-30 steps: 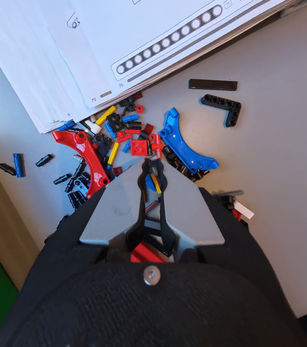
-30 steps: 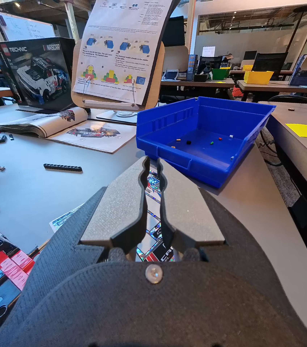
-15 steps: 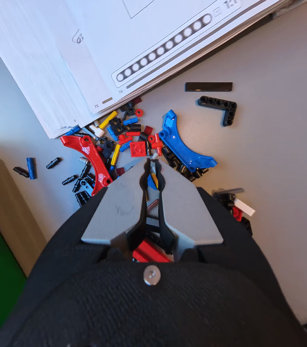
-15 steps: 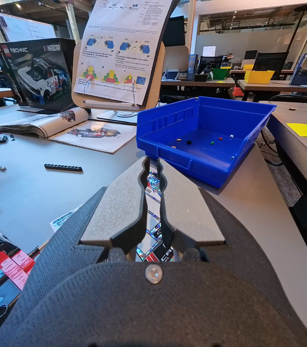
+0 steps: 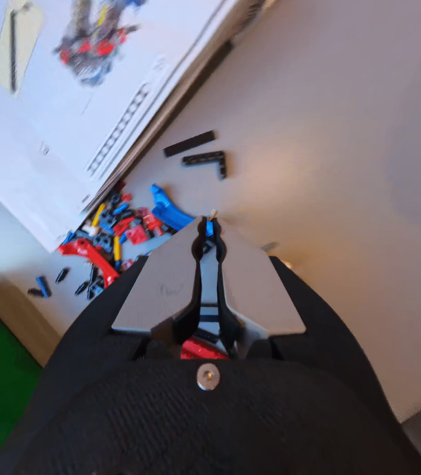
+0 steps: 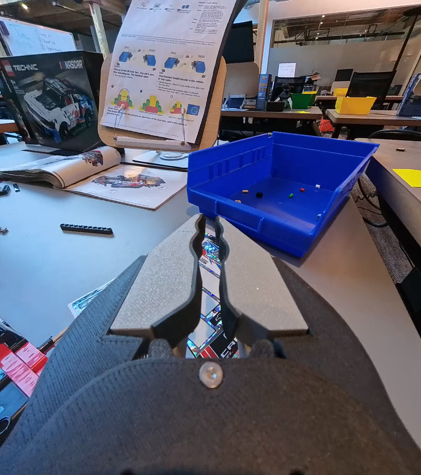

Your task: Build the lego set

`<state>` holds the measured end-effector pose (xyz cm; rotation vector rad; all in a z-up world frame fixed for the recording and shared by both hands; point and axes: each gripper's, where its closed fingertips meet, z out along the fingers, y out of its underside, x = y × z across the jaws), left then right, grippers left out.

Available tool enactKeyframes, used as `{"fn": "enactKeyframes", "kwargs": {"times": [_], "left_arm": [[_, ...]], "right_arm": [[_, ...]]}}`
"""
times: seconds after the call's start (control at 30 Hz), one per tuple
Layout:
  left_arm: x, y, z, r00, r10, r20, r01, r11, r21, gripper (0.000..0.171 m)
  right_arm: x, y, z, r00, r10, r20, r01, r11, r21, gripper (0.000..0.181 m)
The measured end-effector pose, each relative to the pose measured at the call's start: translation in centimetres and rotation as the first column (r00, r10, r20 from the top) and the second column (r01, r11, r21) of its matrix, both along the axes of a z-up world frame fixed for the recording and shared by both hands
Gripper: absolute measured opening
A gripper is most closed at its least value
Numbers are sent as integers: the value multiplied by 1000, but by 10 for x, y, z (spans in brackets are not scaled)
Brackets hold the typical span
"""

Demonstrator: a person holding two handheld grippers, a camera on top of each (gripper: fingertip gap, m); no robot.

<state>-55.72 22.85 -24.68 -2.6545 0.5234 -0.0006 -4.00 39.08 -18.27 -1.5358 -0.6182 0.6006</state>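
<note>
Left wrist view: blurred.
Left hand-held gripper point(image 5: 209, 223): clenched on a small pin point(image 5: 213, 213) whose tip pokes out past the fingertips, above the worktop point(image 5: 333, 180).
Loose pieces point(image 5: 116, 231): heaped by the booklet point(image 5: 62, 115) edge; blue arch point(image 5: 168, 209) just left of the tips; black L-beam point(image 5: 208, 160) farther off.
Right wrist view: sharp.
Right hand-held gripper point(image 6: 210, 223): nearly clenched, nothing between the fingers, over a sticker sheet point(image 6: 210, 295).
Blue bin point(image 6: 276, 190): just ahead, a few bits inside.
Black beam point(image 6: 86, 228): left on the worktop.
</note>
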Motion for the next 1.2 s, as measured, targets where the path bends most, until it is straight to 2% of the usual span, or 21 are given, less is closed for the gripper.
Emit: {"fn": "enactKeyframes", "kwargs": {"times": [0.13, 0.3, 0.5, 0.93, 1.07, 1.2], "left_arm": [[66, 5, -5, 984, -178, -11, 178, 984, -31, 2], [147, 11, -19, 934, -352, 57, 355, 933, -53, 2], [181, 16, -33, 908, -409, 90, 415, 907, -72, 2], [181, 14, -29, 903, -416, 106, 423, 904, -62, 7], [151, 10, -12, 927, -366, 79, 370, 927, -56, 8], [85, 8, 18, 971, -241, -2, 241, 971, -9, 6]], "right_arm": [[-1, 0, 0, 1000, 1, 4, -1, 1000, 3, 4], [0, -1, 1, 1000, 0, 2, 0, 1000, 8, 4], [0, -1, 1, 1000, 2, -3, -2, 1000, 10, 4], [-1, -2, 1, 1000, 5, 2, -5, 1000, 12, 4], [-1, -2, 1, 1000, 4, 3, -4, 1000, 13, 4], [-1, -2, 1, 1000, 5, 2, -5, 1000, 12, 4]]}}
